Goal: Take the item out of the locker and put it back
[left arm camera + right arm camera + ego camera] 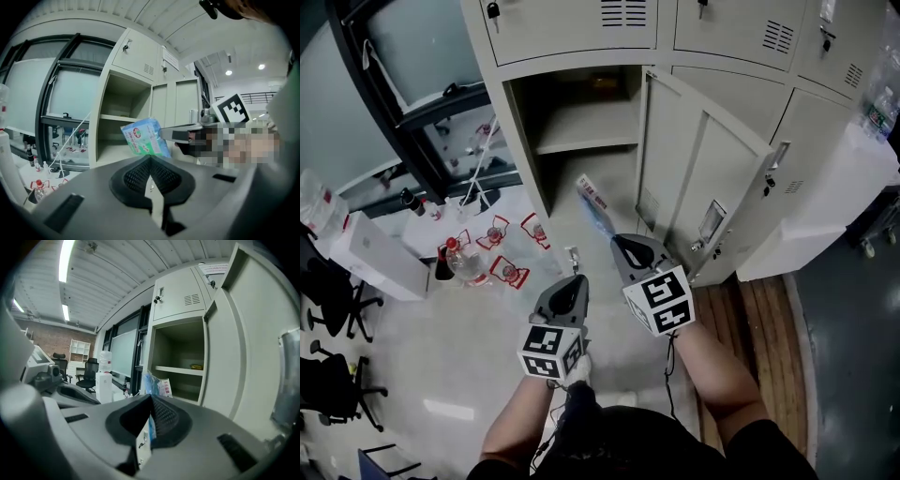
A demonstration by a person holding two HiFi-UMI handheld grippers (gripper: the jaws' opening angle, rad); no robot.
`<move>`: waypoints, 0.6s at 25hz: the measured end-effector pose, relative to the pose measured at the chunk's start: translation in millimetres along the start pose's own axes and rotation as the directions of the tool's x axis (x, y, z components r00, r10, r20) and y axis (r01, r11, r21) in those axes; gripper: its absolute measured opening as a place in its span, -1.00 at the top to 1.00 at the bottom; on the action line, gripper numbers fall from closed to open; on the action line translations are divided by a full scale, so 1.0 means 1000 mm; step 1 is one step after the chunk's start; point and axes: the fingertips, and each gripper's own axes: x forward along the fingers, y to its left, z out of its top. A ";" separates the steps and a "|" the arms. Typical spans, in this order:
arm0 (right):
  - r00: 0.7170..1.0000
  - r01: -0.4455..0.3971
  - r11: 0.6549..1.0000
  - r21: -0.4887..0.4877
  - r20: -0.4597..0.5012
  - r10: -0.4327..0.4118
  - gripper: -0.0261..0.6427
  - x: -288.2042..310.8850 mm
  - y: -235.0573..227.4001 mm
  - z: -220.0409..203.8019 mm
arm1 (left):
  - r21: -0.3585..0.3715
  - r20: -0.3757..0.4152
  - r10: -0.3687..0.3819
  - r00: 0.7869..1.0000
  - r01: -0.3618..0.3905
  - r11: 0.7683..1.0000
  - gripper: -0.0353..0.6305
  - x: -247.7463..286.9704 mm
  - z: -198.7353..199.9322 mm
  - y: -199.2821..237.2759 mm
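A beige locker (525,112) stands with its door (703,178) swung wide to the right. Its open compartment has a shelf (586,141) with a small yellow thing (197,366) lying at the back. My right gripper (623,246) is shut on the edge of a blue plastic packet (595,204), held in the air just in front of the compartment's lower part. The packet (143,137) also shows in the left gripper view, and the packet (157,386) sticks up past the right gripper (151,399). My left gripper (573,283) hangs lower left, shut and empty (151,157).
Several bottles (469,262) and red-labelled items (502,230) lie on the floor left of the locker, by a white box (380,255). Office chairs (333,300) stand at the far left. Wooden boards (764,328) lie at the right under the door.
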 end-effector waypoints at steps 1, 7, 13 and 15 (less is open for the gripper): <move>1.000 0.005 1.000 -0.005 -0.004 -0.005 0.91 0.007 -0.003 0.000 | 0.000 -0.001 -0.007 1.000 0.007 1.000 0.88 0.005 0.001 0.004; 0.998 0.038 0.999 -0.033 -0.045 -0.040 0.91 0.057 -0.019 0.000 | -0.014 -0.015 -0.050 0.999 0.049 0.999 0.88 0.038 0.003 0.038; 0.993 0.063 0.996 -0.064 -0.100 -0.070 0.91 0.110 -0.034 -0.007 | -0.011 -0.028 -0.081 0.996 0.081 0.997 0.88 0.068 0.010 0.075; 0.990 0.070 0.995 -0.077 -0.116 -0.078 0.91 0.127 -0.038 -0.011 | -0.007 -0.030 -0.091 0.995 0.091 0.996 0.88 0.078 0.011 0.086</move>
